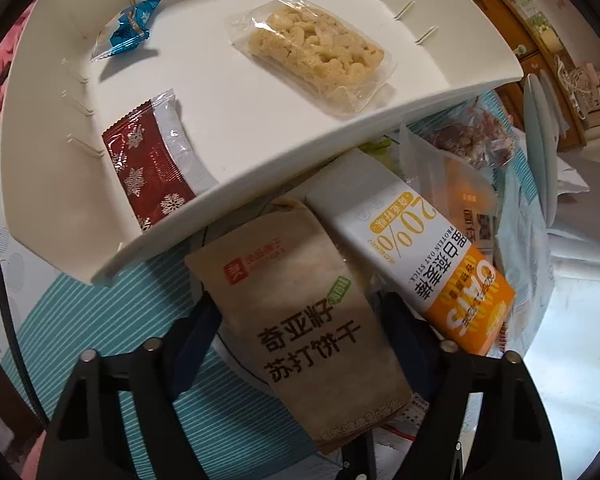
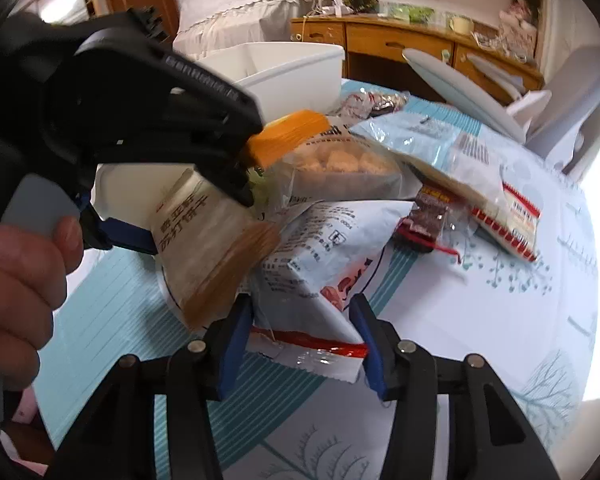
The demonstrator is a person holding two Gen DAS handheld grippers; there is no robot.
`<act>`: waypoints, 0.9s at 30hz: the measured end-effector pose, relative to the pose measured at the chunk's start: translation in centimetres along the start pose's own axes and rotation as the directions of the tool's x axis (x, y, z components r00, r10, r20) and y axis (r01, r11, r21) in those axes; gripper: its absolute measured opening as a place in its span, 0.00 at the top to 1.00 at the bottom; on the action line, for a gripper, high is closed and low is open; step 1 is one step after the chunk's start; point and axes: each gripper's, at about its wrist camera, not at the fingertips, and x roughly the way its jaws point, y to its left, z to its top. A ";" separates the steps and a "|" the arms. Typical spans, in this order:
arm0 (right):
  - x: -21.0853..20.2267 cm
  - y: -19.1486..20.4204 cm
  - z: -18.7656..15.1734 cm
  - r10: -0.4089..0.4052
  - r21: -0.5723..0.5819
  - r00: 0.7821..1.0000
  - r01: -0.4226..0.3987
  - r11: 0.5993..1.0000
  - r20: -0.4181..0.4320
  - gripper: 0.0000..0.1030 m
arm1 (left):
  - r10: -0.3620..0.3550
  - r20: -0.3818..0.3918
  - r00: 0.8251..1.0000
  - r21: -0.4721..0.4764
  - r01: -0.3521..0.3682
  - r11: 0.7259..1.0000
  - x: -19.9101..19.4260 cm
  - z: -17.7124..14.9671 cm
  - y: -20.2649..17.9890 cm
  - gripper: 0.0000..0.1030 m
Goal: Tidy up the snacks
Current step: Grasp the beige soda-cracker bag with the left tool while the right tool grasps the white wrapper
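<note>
My left gripper (image 1: 296, 320) is shut on a brown soda-cracker pack (image 1: 300, 312) and holds it above the table, just below the white tray (image 1: 260, 128). The tray holds a blue candy (image 1: 130, 28), a clear-wrapped rice crisp bar (image 1: 316, 56) and a red snowflake packet (image 1: 148, 164). In the right wrist view the left gripper (image 2: 148, 224) holds that pack (image 2: 208, 248) in the air. My right gripper (image 2: 300, 320) stands with its jaws around the end of a white snack bag (image 2: 324, 256) lying on the table.
An orange-and-white oats bar box (image 1: 420, 256) and other bags lie in a pile below the tray. A bag of cookies (image 2: 340, 164), a small dark red packet (image 2: 428, 216), and a white-red pack (image 2: 496, 204) lie on the tablecloth. Chairs (image 2: 460, 84) stand behind.
</note>
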 end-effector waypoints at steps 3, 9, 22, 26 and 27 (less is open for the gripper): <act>0.0 -0.1 -0.1 0.040 0.009 0.999 -0.039 0.999 -0.017 0.54 | 0.016 0.004 1.000 0.003 -0.016 1.000 0.0 -0.1 0.0 0.33; -0.1 -0.1 -0.2 0.054 0.036 0.997 -0.052 0.998 -0.047 0.55 | 0.037 -0.025 0.999 0.034 -0.036 0.999 -0.4 -1.0 0.4 0.34; -2.0 0.9 -1.8 0.055 0.102 0.986 -0.039 0.994 -0.159 0.56 | 0.106 -0.132 0.986 0.137 -0.088 0.987 -3.1 -4.5 2.6 0.37; -3.3 1.4 -2.4 0.045 0.118 0.985 -0.025 0.993 -0.164 0.56 | 0.110 -0.153 0.982 0.190 -0.080 0.979 -4.5 -5.2 2.9 0.37; -3.6 1.6 -2.5 0.046 0.121 0.986 -0.027 0.992 -0.160 0.56 | 0.109 -0.167 0.980 0.204 -0.074 0.976 -4.8 -5.3 2.9 0.37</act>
